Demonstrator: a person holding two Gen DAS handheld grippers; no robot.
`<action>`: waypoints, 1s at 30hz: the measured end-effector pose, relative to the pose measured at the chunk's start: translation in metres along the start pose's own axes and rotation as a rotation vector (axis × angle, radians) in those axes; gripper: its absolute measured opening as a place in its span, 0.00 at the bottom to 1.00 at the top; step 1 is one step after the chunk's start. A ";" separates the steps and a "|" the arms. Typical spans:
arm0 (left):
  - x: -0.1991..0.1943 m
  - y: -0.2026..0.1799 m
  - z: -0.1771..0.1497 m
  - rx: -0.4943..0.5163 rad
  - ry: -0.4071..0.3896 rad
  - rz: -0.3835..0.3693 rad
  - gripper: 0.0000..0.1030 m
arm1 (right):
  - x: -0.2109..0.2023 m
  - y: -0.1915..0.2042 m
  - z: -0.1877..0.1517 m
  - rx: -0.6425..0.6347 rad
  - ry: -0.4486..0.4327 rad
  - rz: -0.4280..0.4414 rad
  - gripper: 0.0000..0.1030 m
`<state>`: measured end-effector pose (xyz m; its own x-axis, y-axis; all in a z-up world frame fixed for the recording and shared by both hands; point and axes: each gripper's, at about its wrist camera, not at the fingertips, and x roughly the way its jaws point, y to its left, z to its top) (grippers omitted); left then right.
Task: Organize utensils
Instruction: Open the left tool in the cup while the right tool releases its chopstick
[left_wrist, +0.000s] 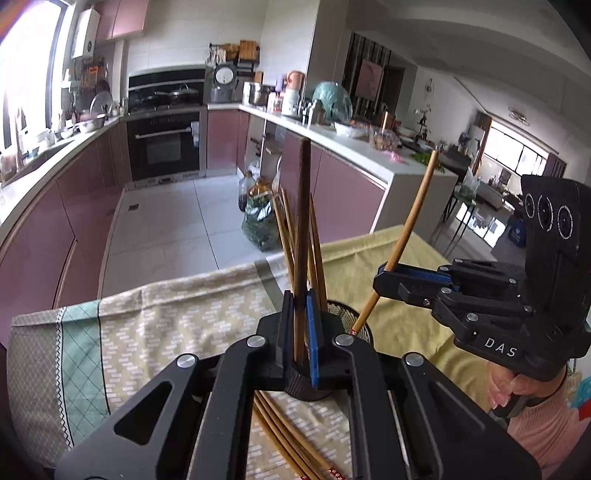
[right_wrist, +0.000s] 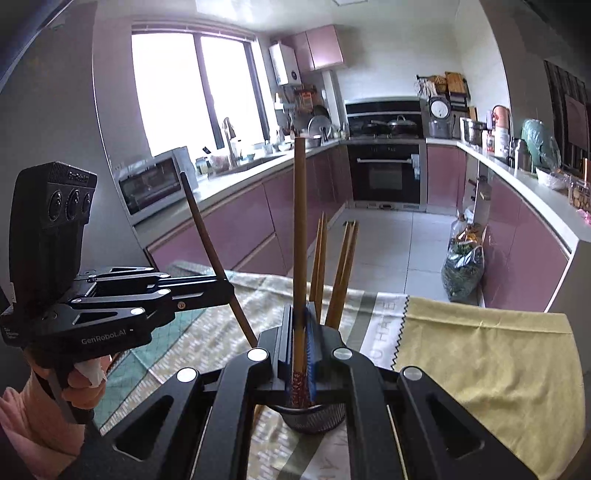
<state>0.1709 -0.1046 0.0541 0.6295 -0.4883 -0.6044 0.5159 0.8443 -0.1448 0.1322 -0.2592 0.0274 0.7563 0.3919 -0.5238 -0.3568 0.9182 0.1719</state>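
Note:
My left gripper (left_wrist: 300, 317) is shut on a dark brown chopstick (left_wrist: 303, 206), held upright over a black mesh holder (left_wrist: 349, 319); the gripper also shows in the right wrist view (right_wrist: 229, 291). My right gripper (right_wrist: 299, 332) is shut on a light bamboo chopstick (right_wrist: 300, 221), whose decorated lower end points into the holder (right_wrist: 314, 417); this gripper shows in the left wrist view (left_wrist: 384, 280). Several bamboo chopsticks (right_wrist: 343, 273) stand in the holder. Several more chopsticks (left_wrist: 291, 439) lie on the cloth under my left gripper.
The holder stands on a table covered with a patterned cloth (left_wrist: 177, 325) and a yellow cloth (right_wrist: 491, 362). Beyond the table edge are the kitchen floor, pink cabinets (left_wrist: 74, 229), an oven (left_wrist: 166, 144) and a bag of greens (right_wrist: 461, 269).

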 end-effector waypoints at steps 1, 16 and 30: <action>0.005 0.001 -0.001 0.003 0.014 -0.007 0.07 | 0.004 -0.001 -0.001 0.001 0.014 -0.001 0.05; 0.052 0.015 0.008 -0.022 0.077 0.001 0.07 | 0.038 -0.005 -0.004 0.035 0.096 -0.011 0.07; 0.026 0.034 -0.026 -0.070 -0.013 0.057 0.32 | 0.011 0.000 -0.018 0.046 0.036 0.030 0.18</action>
<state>0.1899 -0.0827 0.0126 0.6643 -0.4412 -0.6034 0.4375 0.8840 -0.1648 0.1307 -0.2557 0.0062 0.7251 0.4176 -0.5476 -0.3524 0.9082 0.2258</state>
